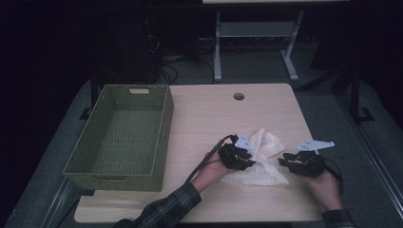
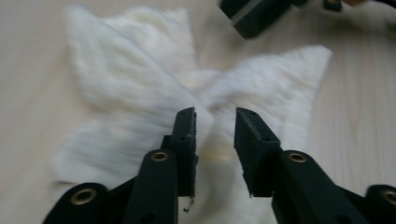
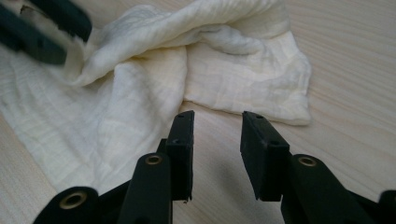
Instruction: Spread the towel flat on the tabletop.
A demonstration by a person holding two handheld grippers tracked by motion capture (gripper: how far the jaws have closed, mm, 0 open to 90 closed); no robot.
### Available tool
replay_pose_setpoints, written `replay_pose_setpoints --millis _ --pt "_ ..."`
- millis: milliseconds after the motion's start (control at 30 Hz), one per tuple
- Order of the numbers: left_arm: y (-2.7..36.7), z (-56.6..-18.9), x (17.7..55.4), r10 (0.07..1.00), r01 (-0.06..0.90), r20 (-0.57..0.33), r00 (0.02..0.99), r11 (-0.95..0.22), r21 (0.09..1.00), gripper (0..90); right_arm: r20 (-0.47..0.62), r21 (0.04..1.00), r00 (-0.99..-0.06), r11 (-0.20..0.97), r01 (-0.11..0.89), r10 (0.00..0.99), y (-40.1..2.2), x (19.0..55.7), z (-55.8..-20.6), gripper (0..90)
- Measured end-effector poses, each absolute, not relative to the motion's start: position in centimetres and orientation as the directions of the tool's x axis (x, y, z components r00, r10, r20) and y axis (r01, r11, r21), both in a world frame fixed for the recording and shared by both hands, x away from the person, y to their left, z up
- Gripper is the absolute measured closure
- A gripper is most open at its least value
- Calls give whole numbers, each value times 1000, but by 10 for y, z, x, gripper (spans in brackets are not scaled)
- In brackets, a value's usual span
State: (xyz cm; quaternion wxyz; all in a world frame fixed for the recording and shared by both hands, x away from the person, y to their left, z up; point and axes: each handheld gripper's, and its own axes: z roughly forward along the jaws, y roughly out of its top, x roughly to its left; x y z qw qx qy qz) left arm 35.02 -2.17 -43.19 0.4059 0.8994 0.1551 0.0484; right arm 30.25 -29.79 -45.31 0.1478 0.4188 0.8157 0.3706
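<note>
Lying rumpled — white cloth (image 1: pixel 260 161), corners splayed

On the counter (image 1: pixel 199 118) a basket (image 1: pixel 121 135) stands at the left, its long side running front to back. The cloth (image 1: pixel 259 159) lies crumpled right of the basket, well apart from it, in the near half of the counter. The left tongs (image 1: pixel 237 156) sit over the cloth's left part; the right tongs (image 1: pixel 292 164) lie just beside its right edge. A hole (image 1: pixel 239 96) lies behind the cloth, near the far edge.
</note>
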Motion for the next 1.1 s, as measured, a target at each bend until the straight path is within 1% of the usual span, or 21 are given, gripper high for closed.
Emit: replay_pose_setpoints --millis 67,100,133,167,200,267,300,333,500,667,800,967,1033,1100 --pt "-11 -421 370 369 259 -29 929 -591 764 643 71 729 -602 370 576 795 -298 303 -453 644" --pt "-11 -421 370 369 259 -29 929 -591 764 642 71 729 -602 370 576 795 -298 303 -453 644" --pt "-4 -419 385 402 275 -25 915 -580 767 642 71 727 -601 371 577 796 -298 303 -453 644" --pt "-4 -419 385 402 275 -25 915 -580 767 635 73 728 -599 368 578 797 -298 304 -453 645" --pt "0 -421 399 428 297 -29 903 -574 763 630 72 729 -598 367 577 798 -298 304 -453 644" --pt "2 -423 405 434 306 -31 900 -579 756 613 70 727 -600 372 578 797 -298 304 -453 644" --pt "2 -432 415 445 334 -52 894 -585 739 603 70 727 -599 371 578 798 -298 304 -453 645" --pt "2 -438 418 446 342 -55 893 -595 727 597 70 727 -598 369 578 798 -298 305 -453 644" --pt "-1 -454 422 452 366 -73 889 -605 707 584 67 732 -587 360 578 807 -302 306 -452 646" --pt "-5 -462 422 451 362 -52 891 -635 682 591 56 732 -570 354 582 820 -307 313 -451 653" --pt "-5 -467 421 451 355 -34 892 -651 672 663 47 736 -523 324 594 851 -314 329 -447 663" --pt "-4 -466 421 449 368 -55 892 -650 665 812 64 722 -495 302 622 867 -318 345 -453 663" --pt "-4 -466 420 449 367 -52 892 -652 663 842 75 720 -488 292 630 870 -318 351 -457 663" --pt "-4 -465 420 452 368 -52 891 -649 665 848 90 718 -484 280 637 870 -318 353 -458 662"
